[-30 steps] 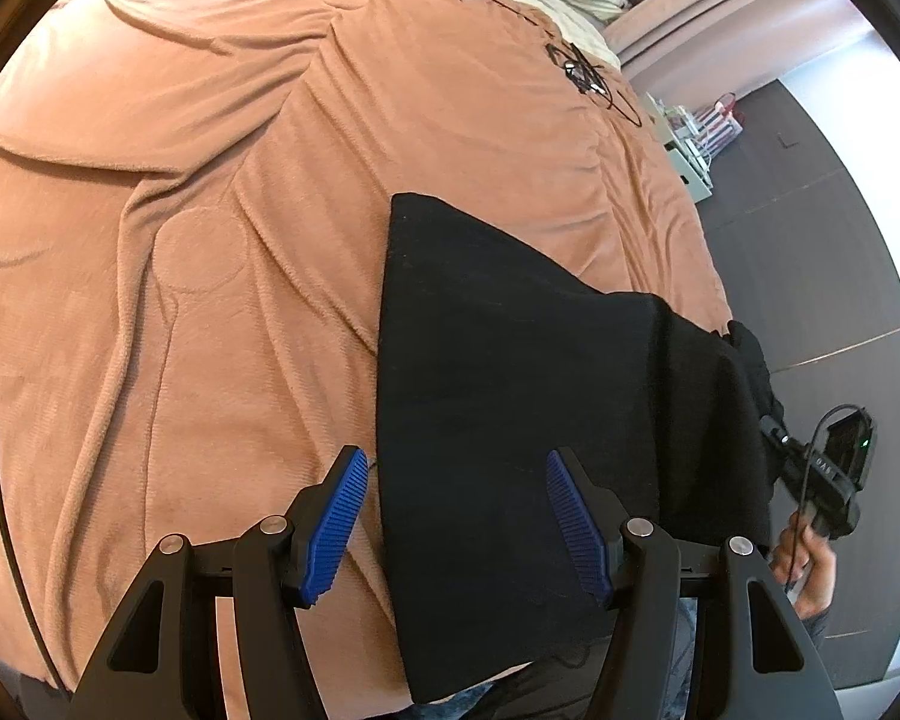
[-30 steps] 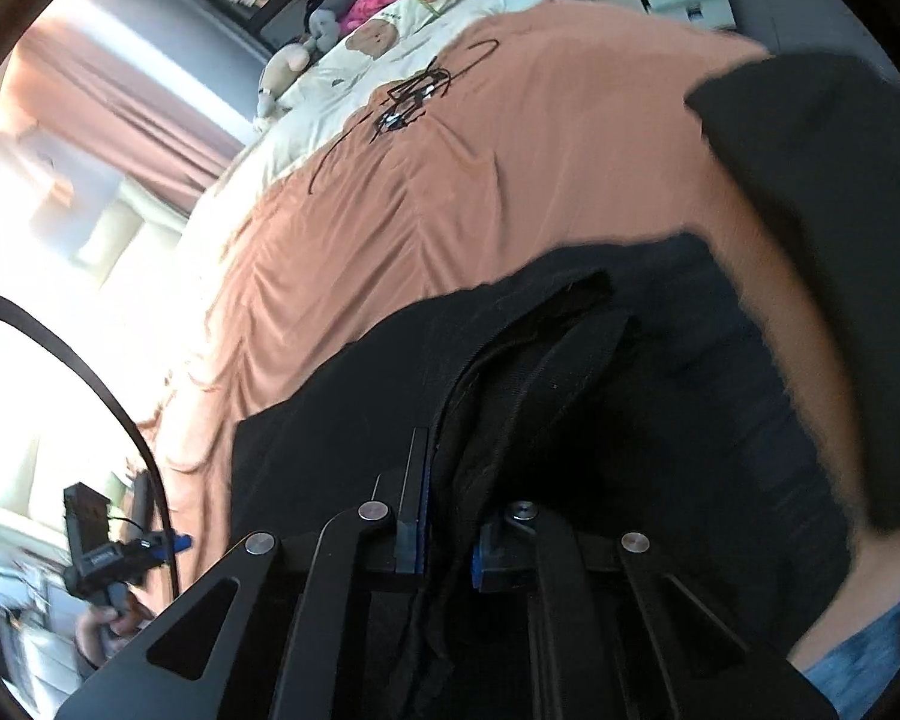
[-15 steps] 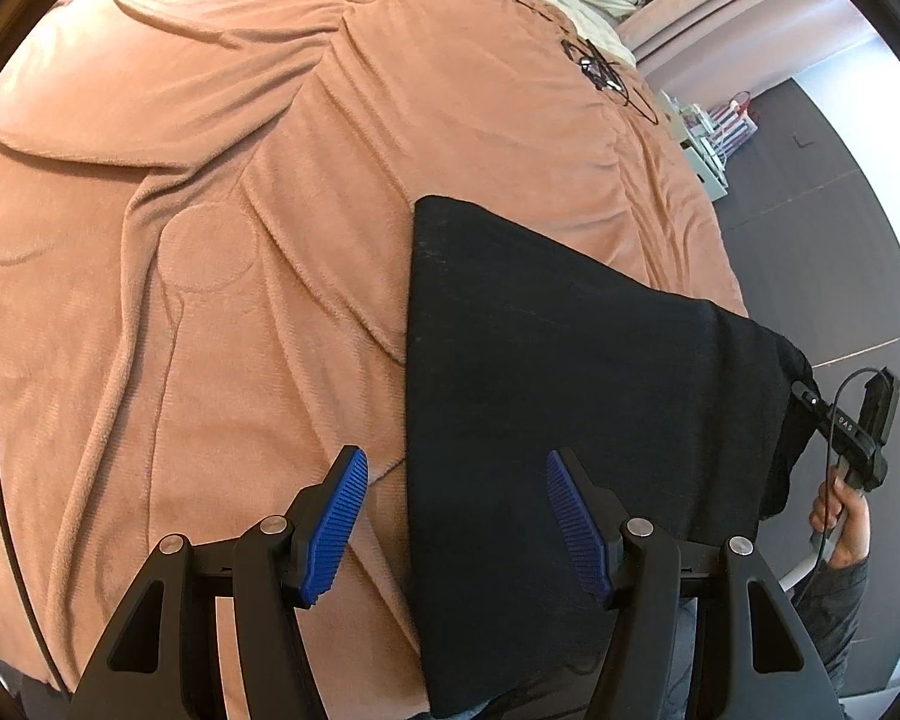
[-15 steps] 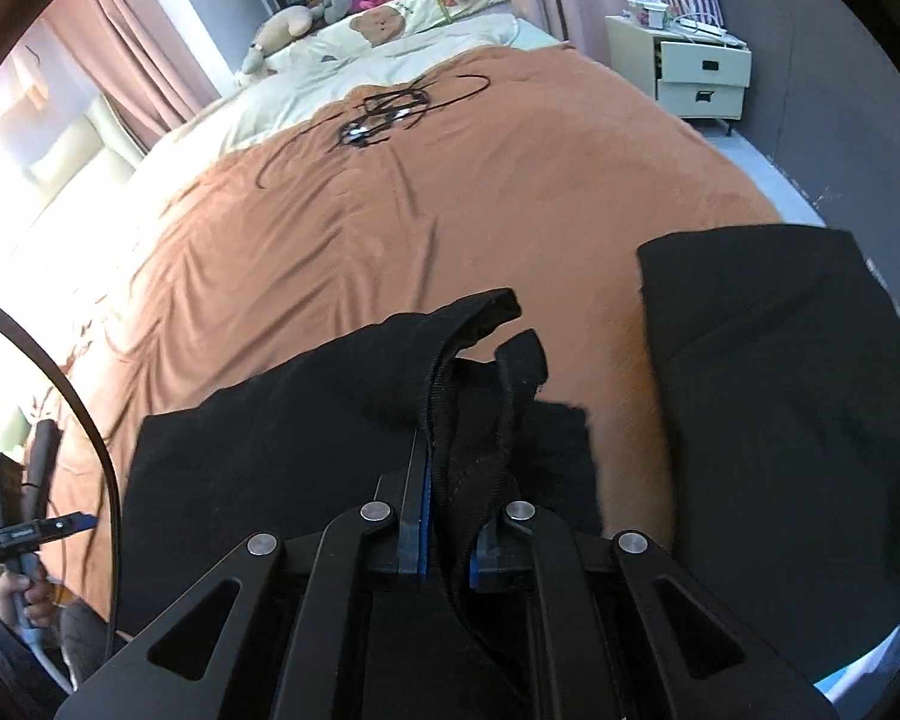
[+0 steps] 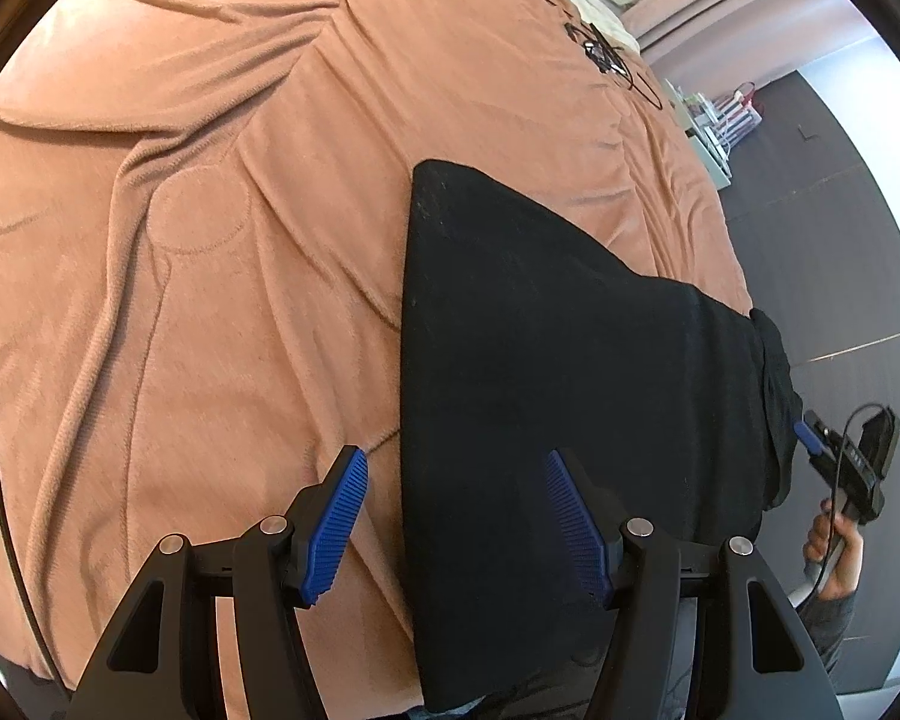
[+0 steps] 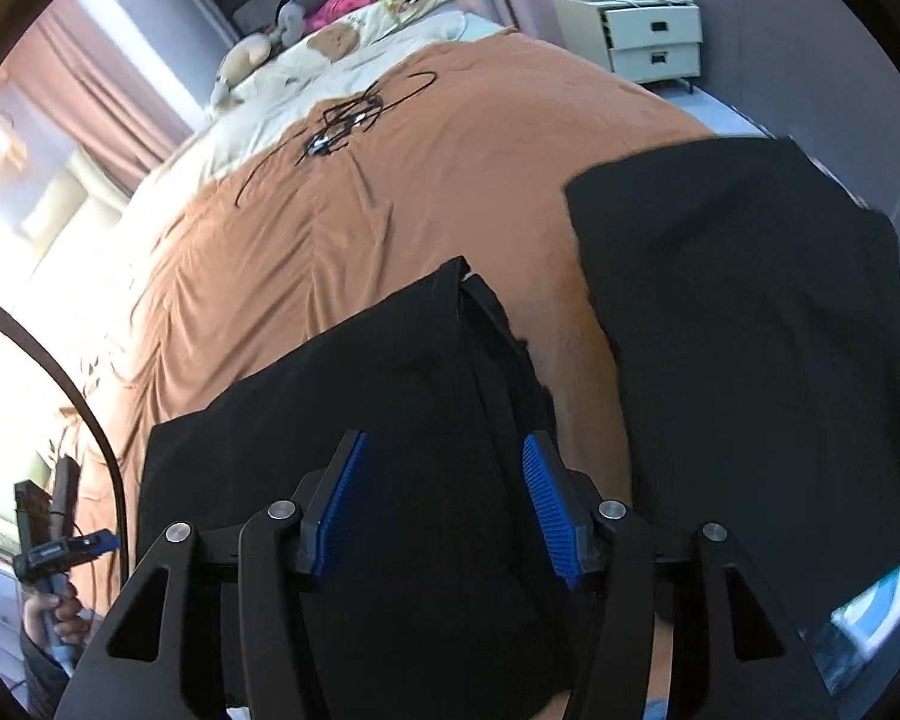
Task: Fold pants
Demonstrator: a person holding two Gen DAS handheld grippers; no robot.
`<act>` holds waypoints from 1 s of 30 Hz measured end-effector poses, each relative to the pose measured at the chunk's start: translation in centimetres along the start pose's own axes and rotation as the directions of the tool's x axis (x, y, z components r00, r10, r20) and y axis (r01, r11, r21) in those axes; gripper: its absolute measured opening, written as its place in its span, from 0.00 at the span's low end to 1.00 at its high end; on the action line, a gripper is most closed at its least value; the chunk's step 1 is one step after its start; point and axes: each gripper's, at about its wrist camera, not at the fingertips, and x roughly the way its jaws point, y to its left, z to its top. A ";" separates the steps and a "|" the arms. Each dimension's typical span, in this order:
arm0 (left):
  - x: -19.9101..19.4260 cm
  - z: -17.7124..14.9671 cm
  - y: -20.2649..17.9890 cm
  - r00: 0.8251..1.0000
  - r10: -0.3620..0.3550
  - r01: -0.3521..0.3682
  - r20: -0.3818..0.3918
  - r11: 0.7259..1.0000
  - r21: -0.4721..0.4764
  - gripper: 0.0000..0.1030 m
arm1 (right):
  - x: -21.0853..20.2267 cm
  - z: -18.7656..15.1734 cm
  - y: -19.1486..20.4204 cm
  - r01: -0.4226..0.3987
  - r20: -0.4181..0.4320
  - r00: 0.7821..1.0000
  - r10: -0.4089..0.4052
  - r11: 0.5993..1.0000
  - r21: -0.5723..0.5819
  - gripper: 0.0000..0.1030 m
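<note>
Black fabric pants [image 5: 558, 372] lay long-axis across orange fleece bed cover [image 5: 180, 240]. Right gripper [image 6: 444, 498] jaws had just been opening, cloth between but unpressed; left gripper [image 5: 456, 516] jaws apart, straddling pants' left edge, nearer it.

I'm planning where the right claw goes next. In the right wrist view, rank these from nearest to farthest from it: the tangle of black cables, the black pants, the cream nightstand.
1. black pants: directly under the right claw, whose jaws have just been opening.
2. tangle of black cables: mid-bed on the orange blanket, ahead and slightly left.
3. cream nightstand: beyond the bed, upper right.
</note>
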 end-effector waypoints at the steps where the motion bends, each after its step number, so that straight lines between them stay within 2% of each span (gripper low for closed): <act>1: 0.1 -0.2 -0.1 1.000 -0.002 0.002 -0.003 1.000 0.000 0.62 | -0.5 -1.0 -0.5 -0.010 0.003 1.000 0.010 1.000 0.017 0.50; 3: 0.2 -0.5 -0.2 1.000 -0.003 0.003 -0.008 1.000 -0.001 0.62 | -1.3 -2.6 -1.5 -0.030 0.008 1.000 0.030 0.998 0.058 0.52; 5: 0.4 -0.9 -0.3 1.000 -0.003 0.003 -0.012 1.000 -0.001 0.62 | -1.7 -3.9 -2.7 -0.045 0.022 0.999 0.043 0.994 0.103 0.62; 6: 0.5 -1.0 -0.3 1.000 -0.003 0.003 -0.015 1.000 -0.001 0.62 | -1.6 -4.1 -3.6 -0.057 0.030 0.998 0.054 0.989 0.135 0.64; 16: 1.5 -2.2 0.4 0.999 -0.003 0.002 -0.042 1.000 -0.029 0.62 | -0.5 -8.0 -8.9 -0.187 0.069 0.982 0.174 0.904 0.384 0.65; 19: 1.4 -2.4 0.5 0.999 -0.008 0.007 -0.043 0.999 -0.031 0.62 | 0.7 -8.6 -9.8 -0.224 0.065 0.974 0.217 0.878 0.422 0.65; 21: 1.4 -2.4 0.4 0.999 -0.009 0.008 -0.041 1.000 -0.029 0.62 | 0.8 -8.7 -10.0 -0.276 0.086 0.960 0.265 0.857 0.436 0.65; 26: 1.2 -2.4 0.9 0.999 -0.010 0.008 -0.034 0.999 -0.035 0.62 | -0.3 -7.8 -10.0 -0.344 0.155 0.939 0.307 0.849 0.401 0.65; 28: 1.1 -2.5 1.1 0.999 -0.009 0.008 -0.032 0.999 -0.041 0.62 | -0.2 -7.7 -10.2 -0.348 0.162 0.937 0.308 0.850 0.395 0.65; 30: 1.2 -2.6 1.4 0.999 -0.010 0.008 -0.033 0.999 -0.048 0.62 | 0.2 -7.6 -10.5 -0.325 0.148 0.946 0.289 0.855 0.404 0.65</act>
